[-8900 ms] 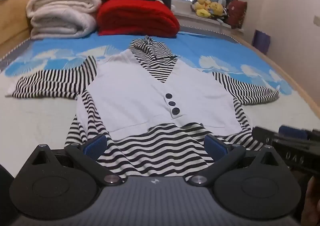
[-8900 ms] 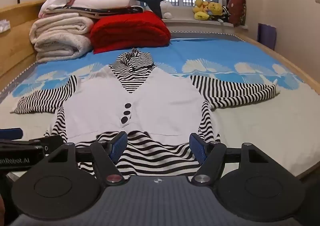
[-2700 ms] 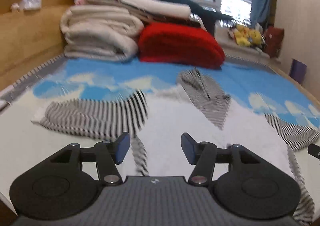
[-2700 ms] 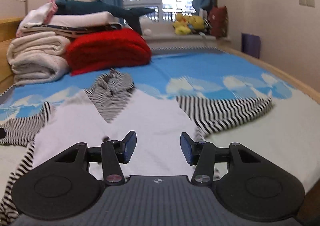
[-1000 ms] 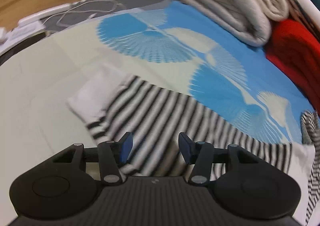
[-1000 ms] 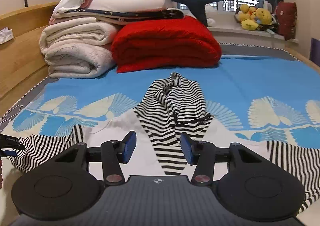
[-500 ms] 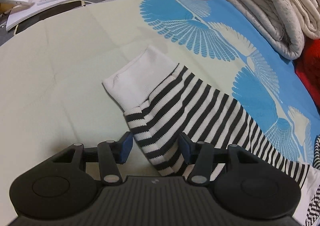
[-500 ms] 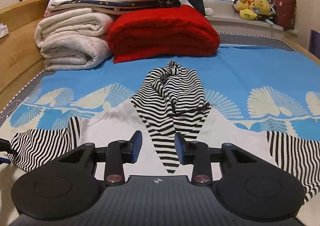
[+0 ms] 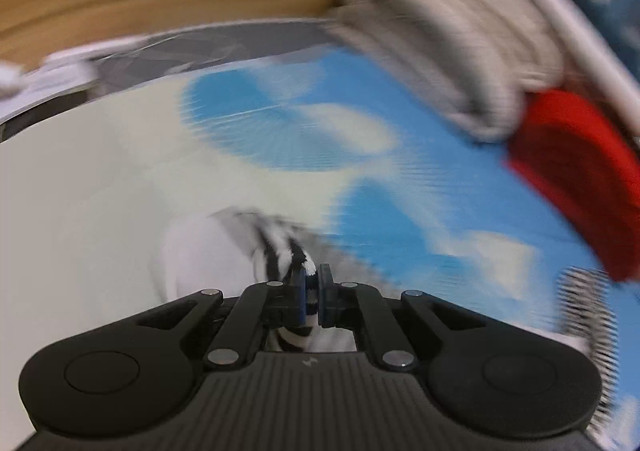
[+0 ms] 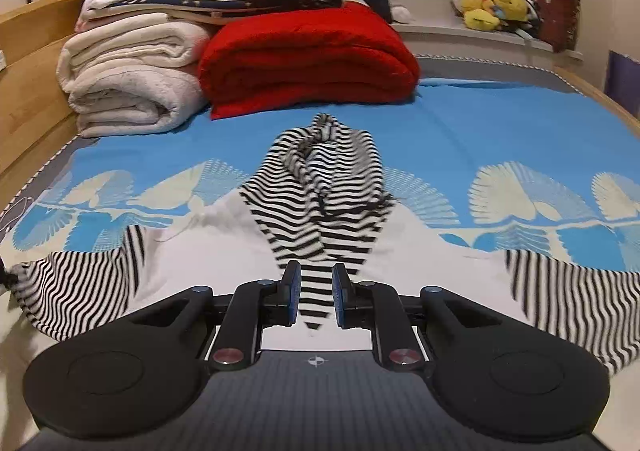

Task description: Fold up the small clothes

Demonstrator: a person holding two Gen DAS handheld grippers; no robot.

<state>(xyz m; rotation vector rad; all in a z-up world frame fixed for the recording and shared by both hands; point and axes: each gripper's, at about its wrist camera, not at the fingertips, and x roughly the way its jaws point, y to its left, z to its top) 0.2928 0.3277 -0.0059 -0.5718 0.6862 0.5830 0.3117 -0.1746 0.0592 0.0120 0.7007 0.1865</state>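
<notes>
Jaws of the left gripper (image 9: pixel 313 293) have just closed on the striped sleeve cuff (image 9: pixel 280 251) near the bed's left edge. Right gripper (image 10: pixel 313 291) jaws, narrowing, straddle the black-and-white striped neckline (image 10: pixel 316 219) without pressing; the sleeve fold can begin.

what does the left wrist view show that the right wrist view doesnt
Only the left wrist view, though blurred: the left tongs shut on the black-and-white striped sleeve's white cuff.

Only the right wrist view: the striped hood, the white vest front, the yellow plush toys, and the right tongs straddling the striped neck panel; their jaws have just been closing, with a gap left.

Both: the red folded blanket, the cream folded quilts, the blue-patterned bedsheet.
</notes>
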